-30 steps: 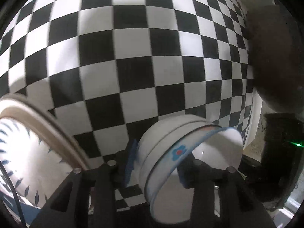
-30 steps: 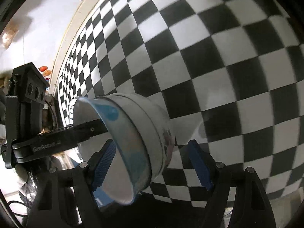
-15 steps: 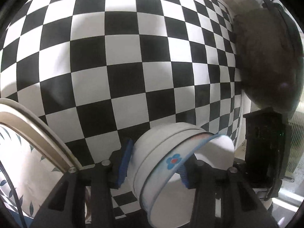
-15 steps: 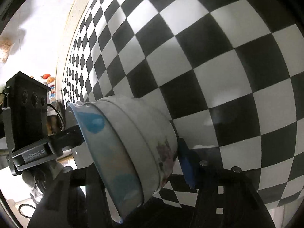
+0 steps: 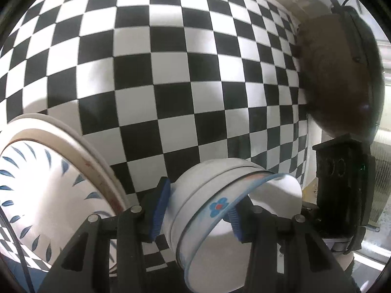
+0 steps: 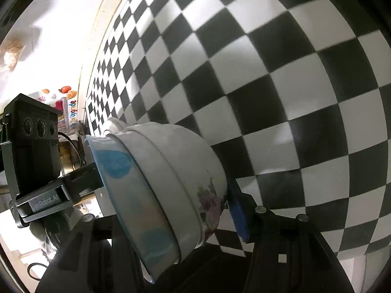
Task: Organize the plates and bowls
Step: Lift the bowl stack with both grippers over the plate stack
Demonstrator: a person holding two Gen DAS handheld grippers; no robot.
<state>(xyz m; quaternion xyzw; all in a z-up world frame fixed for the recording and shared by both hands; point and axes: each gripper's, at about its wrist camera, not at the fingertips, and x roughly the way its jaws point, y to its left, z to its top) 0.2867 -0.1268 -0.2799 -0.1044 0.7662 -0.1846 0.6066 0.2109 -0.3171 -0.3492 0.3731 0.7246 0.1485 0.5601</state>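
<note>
A stack of nested white bowls (image 5: 195, 190) lies tipped on its side above the checkered cloth. The inner bowl has a pale blue rim and a blue flower. My left gripper (image 5: 198, 214) is shut on the stack, one blue pad on the outer wall and one inside the rim. In the right wrist view the same bowls (image 6: 176, 161) show a faded floral print. My right gripper (image 6: 171, 219) is closing on them; its right pad (image 6: 238, 216) touches the outer wall, and its left finger is hidden behind the bowls.
A large white dish with blue leaf marks and a tan rim (image 5: 48, 183) sits at the lower left. The black-and-white checkered cloth (image 5: 171, 73) fills both views. A dark brown rounded shape (image 5: 342, 73) stands at the upper right. The table's edge (image 6: 97, 48) runs along the left.
The right gripper's jaws came in from wide apart onto the bowls, which now fill more of its view. The left gripper rose a little with the stack; more of the leaf-patterned dish shows.
</note>
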